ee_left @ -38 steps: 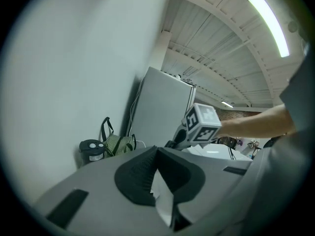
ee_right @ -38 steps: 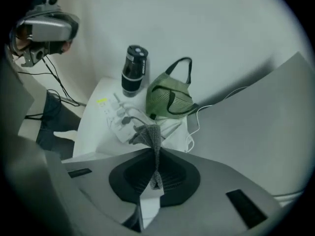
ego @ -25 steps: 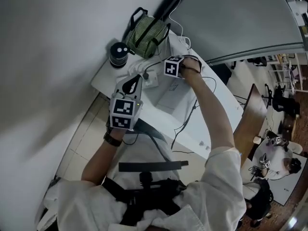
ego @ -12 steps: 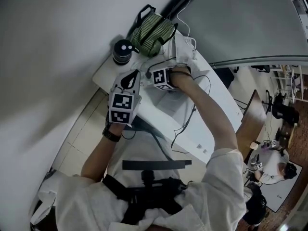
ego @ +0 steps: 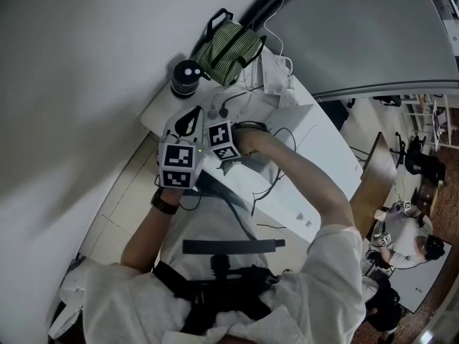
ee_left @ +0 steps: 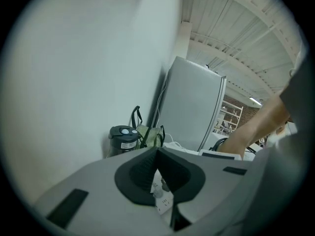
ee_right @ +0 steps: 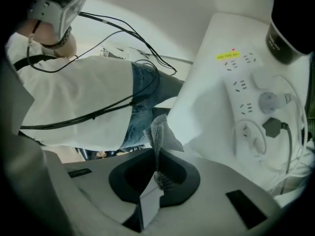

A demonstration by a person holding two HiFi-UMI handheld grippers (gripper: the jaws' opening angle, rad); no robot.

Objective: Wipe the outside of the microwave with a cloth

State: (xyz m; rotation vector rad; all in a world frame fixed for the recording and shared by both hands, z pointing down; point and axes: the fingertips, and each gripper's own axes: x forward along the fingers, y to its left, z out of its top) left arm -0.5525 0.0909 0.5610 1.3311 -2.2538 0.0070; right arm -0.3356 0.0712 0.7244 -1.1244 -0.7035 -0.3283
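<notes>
**A:** What is on your left?

**B:** My left gripper (ee_left: 157, 151) has its jaws pressed together at the tips, with nothing between them. Past them a dark thermos (ee_left: 122, 139) stands against the wall (ee_left: 83, 73). A green striped bag (ee_left: 147, 135) is just beside it, and a tall grey cabinet (ee_left: 194, 107) rises behind both.

**A:** And seen from your head?

**B:** The thermos and bag sit at the far corner of the white surface. My two grippers are side by side at its near edge, the left one nearer the wall.

**A:** Then the right one?

**B:** My right gripper (ee_right: 156, 156) is clamped on the cloth (ee_right: 158, 132). A crumpled grey-white fold of it stands up beyond the jaw tips, and more hangs down between the pads. Beyond it are my jeans (ee_right: 142, 95). To the right a white power strip (ee_right: 246, 107) lies on the white surface with plugs in it.

**A:** Where is the microwave?

**B:** From above, the microwave (ego: 315, 138) is the white box under my right forearm, right of both grippers. I cannot tell whether the cloth touches it.
</notes>
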